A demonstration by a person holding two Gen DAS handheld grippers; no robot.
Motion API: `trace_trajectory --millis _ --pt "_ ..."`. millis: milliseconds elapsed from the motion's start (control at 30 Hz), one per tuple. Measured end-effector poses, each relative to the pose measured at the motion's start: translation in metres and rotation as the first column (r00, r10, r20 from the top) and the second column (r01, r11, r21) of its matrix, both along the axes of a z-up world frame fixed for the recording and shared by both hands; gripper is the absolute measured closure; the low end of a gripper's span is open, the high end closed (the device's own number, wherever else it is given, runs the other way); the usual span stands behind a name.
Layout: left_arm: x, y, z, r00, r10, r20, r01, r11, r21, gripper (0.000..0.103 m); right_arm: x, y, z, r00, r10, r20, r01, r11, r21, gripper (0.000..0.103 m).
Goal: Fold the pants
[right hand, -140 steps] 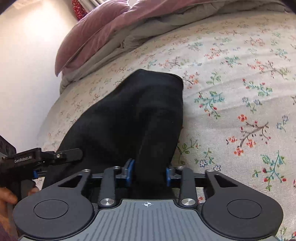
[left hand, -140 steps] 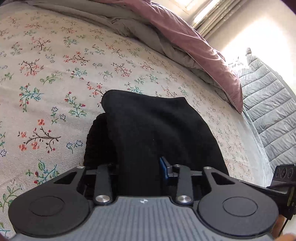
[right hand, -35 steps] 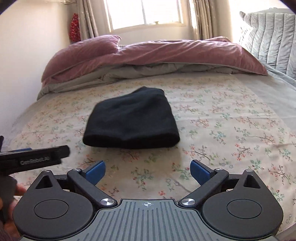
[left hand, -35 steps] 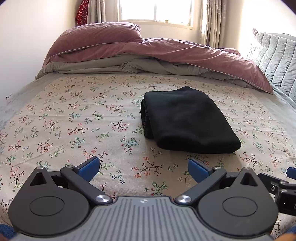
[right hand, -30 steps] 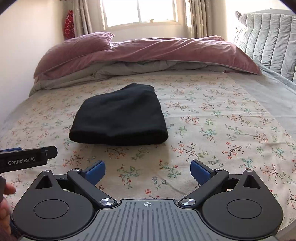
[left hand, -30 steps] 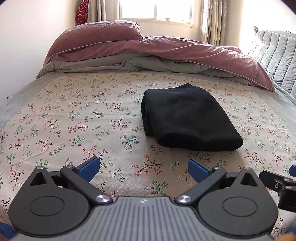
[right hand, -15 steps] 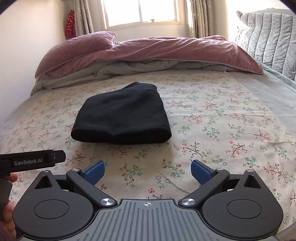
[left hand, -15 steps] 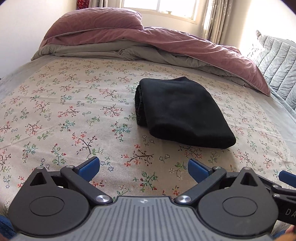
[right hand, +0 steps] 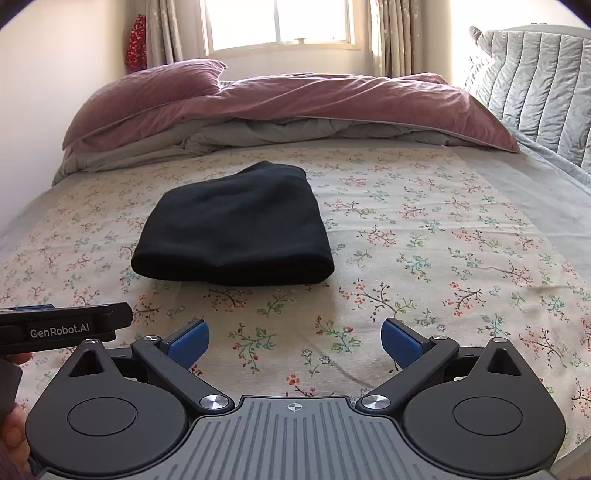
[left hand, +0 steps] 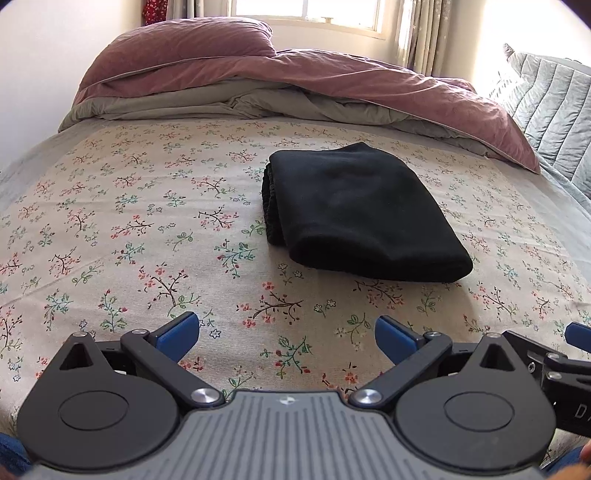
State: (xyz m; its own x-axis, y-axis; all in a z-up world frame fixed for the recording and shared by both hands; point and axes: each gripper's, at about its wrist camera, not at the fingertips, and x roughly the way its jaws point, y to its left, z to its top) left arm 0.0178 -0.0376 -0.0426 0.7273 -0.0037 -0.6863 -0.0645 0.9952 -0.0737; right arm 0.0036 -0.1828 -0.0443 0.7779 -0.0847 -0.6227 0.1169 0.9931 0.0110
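The black pants point(left hand: 358, 214) lie folded into a compact bundle on the floral bedsheet point(left hand: 140, 236), right of centre in the left wrist view. In the right wrist view the same black pants point(right hand: 236, 225) rest left of centre. My left gripper point(left hand: 287, 338) is open and held back from the bundle, above the near part of the sheet, with nothing between its blue pads. My right gripper point(right hand: 294, 339) is also open and empty, well short of the pants. The left gripper's body point(right hand: 62, 326) shows at the left edge of the right wrist view.
A rumpled pink and grey duvet point(right hand: 295, 107) with a pink pillow point(left hand: 184, 48) lies across the far end of the bed. A grey quilted cover point(right hand: 535, 85) rises at the right. A window point(right hand: 280, 22) is behind. A person's hand point(right hand: 14, 435) shows at lower left.
Both grippers let go of the pants and opened, then drew back from the bundle. Over the last second only the viewpoints shifted slightly; the pants stay put.
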Motion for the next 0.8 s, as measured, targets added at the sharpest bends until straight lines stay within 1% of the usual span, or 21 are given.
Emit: trace_trajectory --millis 133,800 --pt "0.0005 -0.0006 -0.0011 1.0 0.003 -0.003 -0.003 1.0 0.016 0.0 0.0004 0.001 0.0002 1.0 0.0 -0.001 0.0 1.0 -0.007 0.002" --pt "0.001 -0.0032 -0.0032 1.0 0.005 -0.009 -0.005 0.999 0.053 0.0 0.0015 0.0011 -0.0014 1.0 0.0 -0.004 0.0 1.0 -0.01 0.002"
